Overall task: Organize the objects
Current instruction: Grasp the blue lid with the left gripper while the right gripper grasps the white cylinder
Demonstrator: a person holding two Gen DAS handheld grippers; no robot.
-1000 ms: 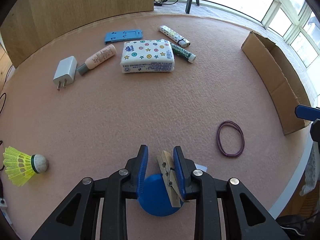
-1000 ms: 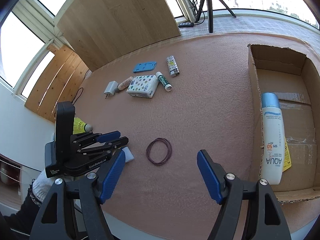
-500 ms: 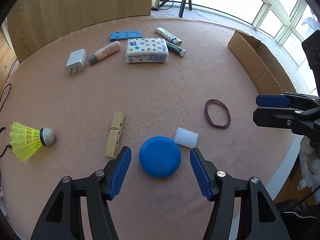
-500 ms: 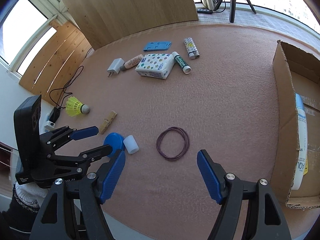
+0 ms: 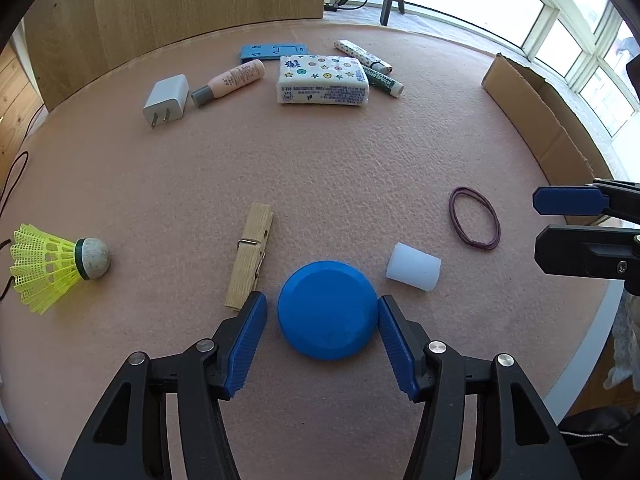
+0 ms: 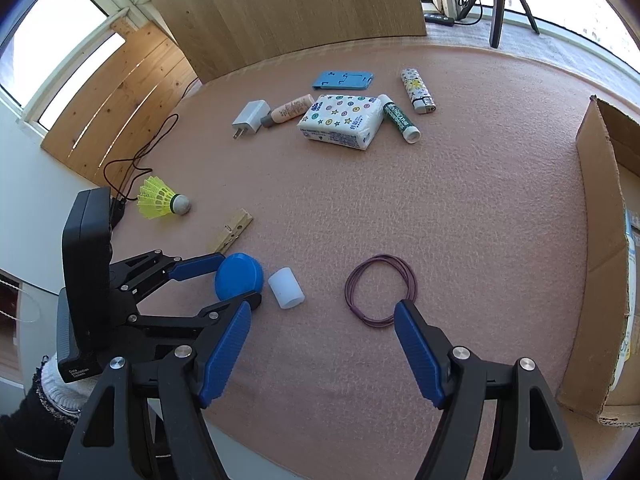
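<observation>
Two sets of tongs stand open, the left tongs (image 5: 320, 312), closing slightly, straddling a blue round lid (image 5: 327, 310) and needing a centred squeeze, the right tongs (image 6: 322, 320) empty beside a hair tie (image 6: 381, 290).

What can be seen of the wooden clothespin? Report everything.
The wooden clothespin is pale, light-grained wood, two slats joined by a metal spring clip at its middle. It lies flat and closed on the pinkish mat, between the yellow shuttlecock and the blue disc, its near end beside the left gripper. Nothing grips it; the open jaws flank the disc instead.
</observation>
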